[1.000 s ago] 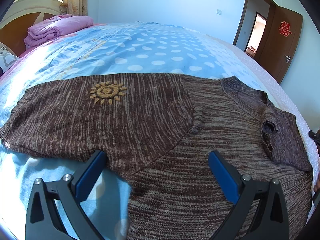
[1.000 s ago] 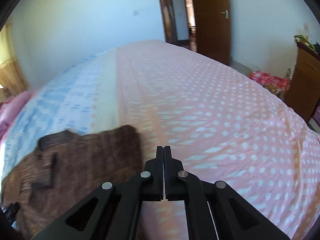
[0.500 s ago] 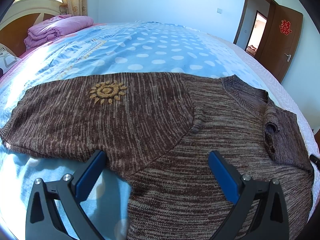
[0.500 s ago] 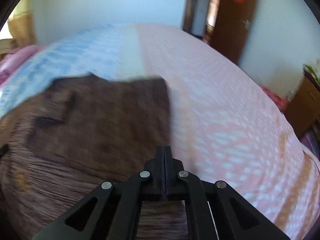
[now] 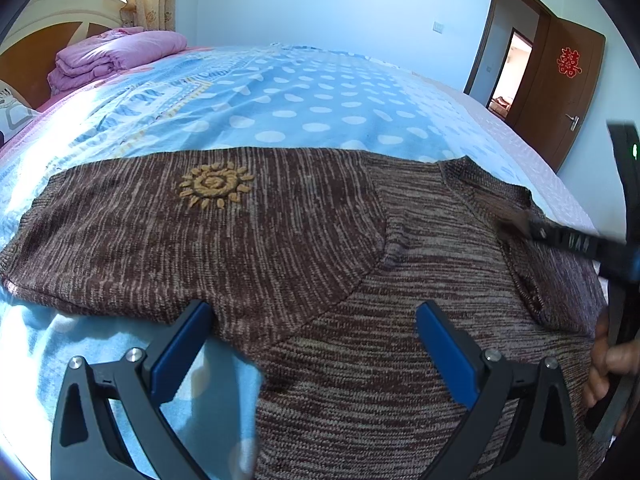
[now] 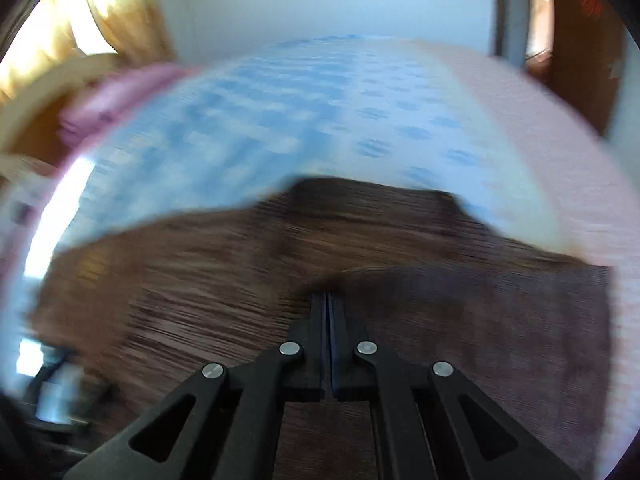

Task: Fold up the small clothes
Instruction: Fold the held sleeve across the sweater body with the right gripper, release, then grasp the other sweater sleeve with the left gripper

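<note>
Mid-fold on sweater [image 5: 304, 240]: left claw [image 5: 312, 344] spread above hem; right claw [image 6: 327, 312] pressed together at collar. Next: pinch fabric edge.

Open blue dotted bed [image 5: 304, 112] lies beyond the brown sweater [image 5: 280, 232]. The folded pink quilt [image 5: 116, 56] and headboard [image 5: 36, 52] block the far left corner; the right gripper [image 5: 516, 226] crosses the sweater's right side.
</note>
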